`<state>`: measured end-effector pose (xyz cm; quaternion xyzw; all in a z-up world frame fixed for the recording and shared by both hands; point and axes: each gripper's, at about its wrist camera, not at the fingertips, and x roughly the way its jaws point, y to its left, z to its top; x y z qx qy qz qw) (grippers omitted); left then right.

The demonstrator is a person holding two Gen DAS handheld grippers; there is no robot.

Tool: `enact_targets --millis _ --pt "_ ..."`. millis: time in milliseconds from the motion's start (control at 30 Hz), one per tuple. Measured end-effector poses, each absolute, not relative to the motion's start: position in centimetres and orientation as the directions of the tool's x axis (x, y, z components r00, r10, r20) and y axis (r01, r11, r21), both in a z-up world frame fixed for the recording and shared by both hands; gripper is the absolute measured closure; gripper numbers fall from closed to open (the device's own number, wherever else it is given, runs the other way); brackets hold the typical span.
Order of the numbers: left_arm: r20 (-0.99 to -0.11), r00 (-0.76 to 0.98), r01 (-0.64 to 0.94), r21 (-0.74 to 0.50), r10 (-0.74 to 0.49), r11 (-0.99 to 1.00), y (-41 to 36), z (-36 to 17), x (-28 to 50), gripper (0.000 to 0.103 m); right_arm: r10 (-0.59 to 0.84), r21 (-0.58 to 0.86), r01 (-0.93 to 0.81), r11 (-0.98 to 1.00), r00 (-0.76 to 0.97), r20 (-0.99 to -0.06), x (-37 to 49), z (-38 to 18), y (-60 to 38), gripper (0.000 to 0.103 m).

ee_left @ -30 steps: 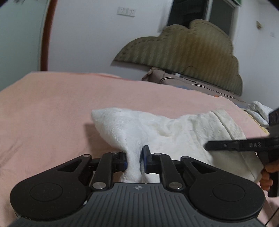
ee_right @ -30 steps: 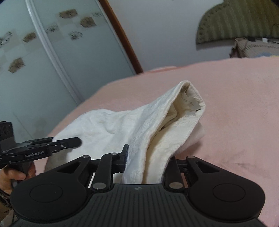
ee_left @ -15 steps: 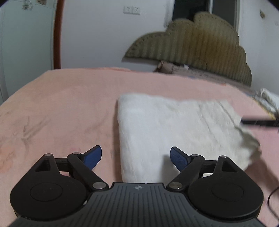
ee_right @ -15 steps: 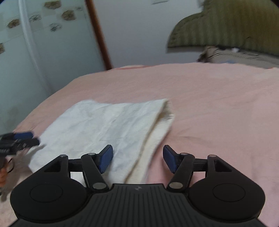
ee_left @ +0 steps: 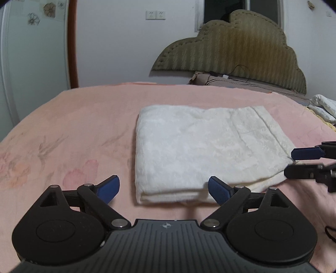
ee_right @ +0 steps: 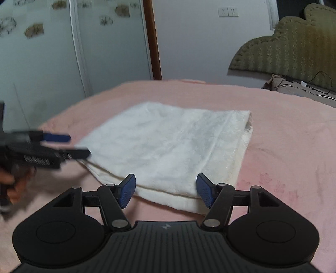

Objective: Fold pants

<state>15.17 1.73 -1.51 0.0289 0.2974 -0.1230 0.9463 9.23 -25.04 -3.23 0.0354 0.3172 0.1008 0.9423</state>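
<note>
- Pink bedspread point(ee_left: 88, 126) spread over the bed, faint floral print.
- Olive scalloped headboard point(ee_left: 241, 48) against the white wall.
- Twin wall sockets point(ee_left: 155, 15) mounted high.
- Flower-patterned wardrobe doors point(ee_right: 52, 52) beside a brown wooden post point(ee_right: 152, 40).
- White bedding point(ee_left: 324, 107) bundled at the far edge.

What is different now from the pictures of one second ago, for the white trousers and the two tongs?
Both tongs let go: the left tongs and right tongs were pinching the folded white fleecy trousers, have just been opening, and now stand open, drawn back from its near edge with nothing pressed between the pads. The lifted, bunched cloth dropped into a flat rectangle. The pink bedspread is unchanged.
</note>
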Motion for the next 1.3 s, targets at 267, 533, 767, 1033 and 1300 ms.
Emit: enact_targets --millis 267,533,767,1033,1300 --pt "-0.618 0.767 0.198 -0.028 -0.172 0.980 1.2 -2.1 13.7 0.008 0.044 -0.040 -0.089 0.995 0.775 -0.631 8.8 -4.6 -22.2 0.019" --pt "-0.634 0.756 0.158 -0.063 -0.162 0.985 1.3 -2.3 12.4 0.008 0.056 0.035 -0.043 0.998 0.762 -0.645 7.4 -5.4 -21.6 0.019" --pt "-0.642 0.753 0.135 -0.061 -0.142 0.989 0.8 -2.3 11.4 0.008 0.067 0.053 -0.042 0.998 0.752 -0.656 5.5 -5.2 -20.5 0.018" --pt "-0.650 0.747 0.148 -0.040 -0.138 0.988 -0.1 -2.8 10.3 0.006 0.124 0.150 -0.030 0.988 0.736 -0.665 3.7 -4.8 -19.7 0.018" --pt "-0.644 0.763 0.091 0.021 -0.056 0.996 -0.8 -4.1 10.0 0.000 0.099 0.154 0.012 0.988 0.722 -0.685 2.6 -5.1 -18.8 0.010"
